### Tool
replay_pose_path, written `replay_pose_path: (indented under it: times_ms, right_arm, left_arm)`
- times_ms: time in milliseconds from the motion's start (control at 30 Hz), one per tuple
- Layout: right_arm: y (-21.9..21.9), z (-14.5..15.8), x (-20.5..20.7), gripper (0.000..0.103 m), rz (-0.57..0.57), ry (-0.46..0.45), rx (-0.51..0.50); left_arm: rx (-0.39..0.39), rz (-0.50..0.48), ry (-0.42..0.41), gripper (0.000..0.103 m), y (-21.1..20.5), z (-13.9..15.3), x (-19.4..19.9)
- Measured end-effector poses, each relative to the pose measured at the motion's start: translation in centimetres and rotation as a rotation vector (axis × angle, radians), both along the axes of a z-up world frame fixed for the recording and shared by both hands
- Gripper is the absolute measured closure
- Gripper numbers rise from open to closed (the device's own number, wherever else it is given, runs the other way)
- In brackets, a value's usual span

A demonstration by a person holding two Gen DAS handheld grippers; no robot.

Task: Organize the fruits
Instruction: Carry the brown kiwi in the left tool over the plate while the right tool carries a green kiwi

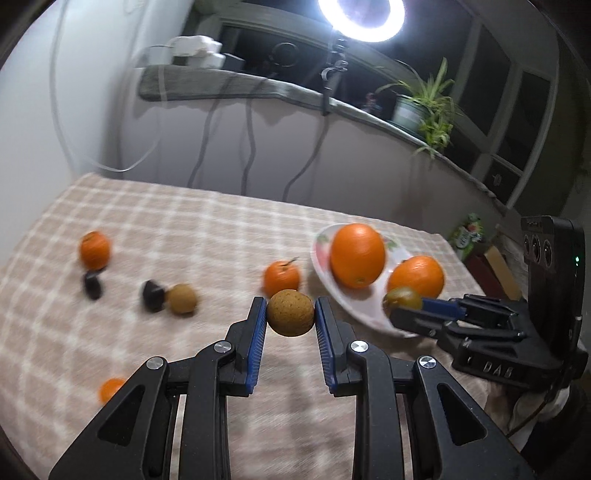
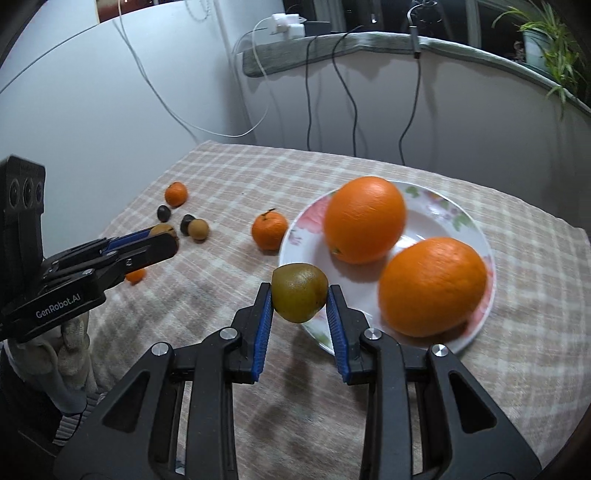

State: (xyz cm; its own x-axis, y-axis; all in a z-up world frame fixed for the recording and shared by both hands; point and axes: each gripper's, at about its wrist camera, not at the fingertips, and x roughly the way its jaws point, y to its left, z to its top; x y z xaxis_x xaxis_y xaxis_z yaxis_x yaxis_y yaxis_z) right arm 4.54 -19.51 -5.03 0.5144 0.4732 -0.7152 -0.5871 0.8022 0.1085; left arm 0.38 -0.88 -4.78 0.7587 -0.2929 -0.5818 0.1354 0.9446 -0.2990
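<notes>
My left gripper (image 1: 290,313) pinched a round tan longan (image 1: 290,312) between its blue pads (image 1: 258,332), lifted above the checked tablecloth (image 1: 184,229). My right gripper (image 2: 299,297) clamped a greenish-brown fruit (image 2: 299,297), maybe a small kiwi or jujube, just over the near rim of the floral plate (image 2: 439,206). 2 large oranges lay on that plate, one at the back (image 2: 364,218) and one nearer on the right (image 2: 432,286). Just left of the plate sat a small tangerine (image 2: 269,230) with a stem. Further left on the cloth were a second longan (image 2: 198,229) touching a dark chestnut-like piece (image 2: 186,223), another dark piece (image 2: 163,212), and a tangerine (image 2: 176,194) beyond them. A smaller orange fruit (image 2: 135,275) peeked out under my left gripper, whose handle my gloved hand (image 2: 70,343) held. Behind the table hung cables (image 2: 351,110) below a grey ledge (image 2: 332,44) with a potted plant (image 1: 424,103) and a ring light (image 1: 360,18)
</notes>
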Motion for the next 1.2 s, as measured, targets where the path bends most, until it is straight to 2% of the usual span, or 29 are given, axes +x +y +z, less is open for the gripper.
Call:
replay_pose_path:
  times_ms: [433,767,1200]
  right_arm:
    - [-1.5,-0.1,-0.5,0.072,-0.047,-0.027,-0.026]
    - [-1.6,-0.4,-0.2,0.072,-0.044,-0.024,-0.029]
    - [-1.3,-0.8,-0.2,0.072,-0.041,-0.034,-0.054]
  left_arm:
    - [-0.032,-0.113,0.012,0.078,-4.0,-0.5,3.1]
    - [-0.028,-0.140,0.041,0.078,-5.3,-1.2,4.4]
    - [0.005,-0.155,0.039,0.078,-6.3,-1.1,4.9]
